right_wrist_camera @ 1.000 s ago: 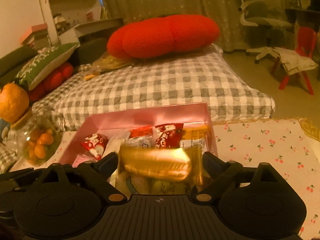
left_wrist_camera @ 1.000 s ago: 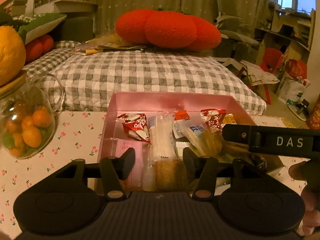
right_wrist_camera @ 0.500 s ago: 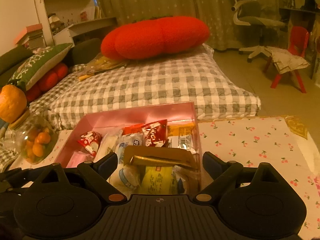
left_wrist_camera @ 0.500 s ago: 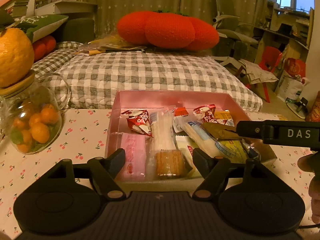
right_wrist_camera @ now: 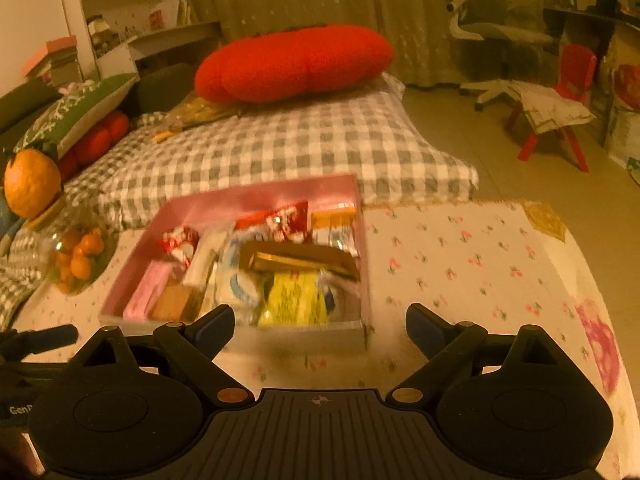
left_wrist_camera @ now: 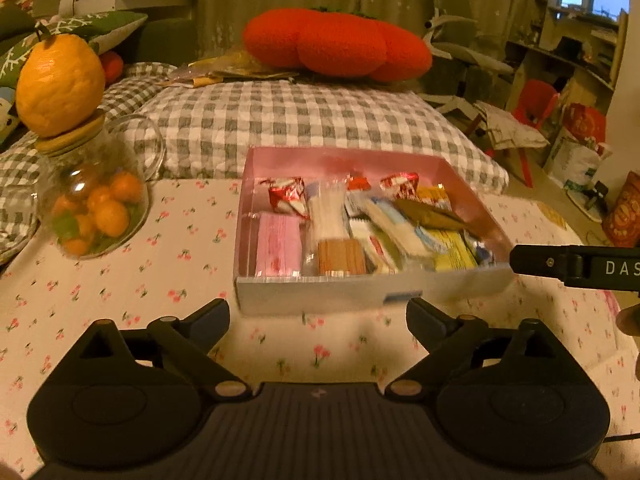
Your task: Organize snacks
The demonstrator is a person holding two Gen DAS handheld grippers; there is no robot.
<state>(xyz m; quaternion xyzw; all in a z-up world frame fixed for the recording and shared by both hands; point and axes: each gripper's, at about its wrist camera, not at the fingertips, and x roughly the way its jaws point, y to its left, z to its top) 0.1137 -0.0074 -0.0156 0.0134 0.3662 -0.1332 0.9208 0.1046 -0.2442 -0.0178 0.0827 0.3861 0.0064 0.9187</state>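
My left claw (left_wrist_camera: 318,314) is spread wide over bare cloth, its jaws having just been opening, with nothing between them. My right claw (right_wrist_camera: 320,322) is spread just as wide and empty too, hanging just short of the box's near right corner. The tabletop (left_wrist_camera: 120,280) under its cherry-print cloth is bare between my claws and the pink box (left_wrist_camera: 360,294), whose near wall stands just beyond my left fingertips. The snacks (left_wrist_camera: 344,256) lie packed inside the box, a brown packet (right_wrist_camera: 300,260) resting slantwise on top of the others toward the right wall. Right of the box the cloth runs bare to the tabletop's rounded edge. Left of it a glass jar (left_wrist_camera: 92,208) of small oranges stands well apart, a large orange (left_wrist_camera: 60,84) on its lid. Beyond the far edge lies a checked bed (left_wrist_camera: 300,120) with a red cushion (left_wrist_camera: 336,48).
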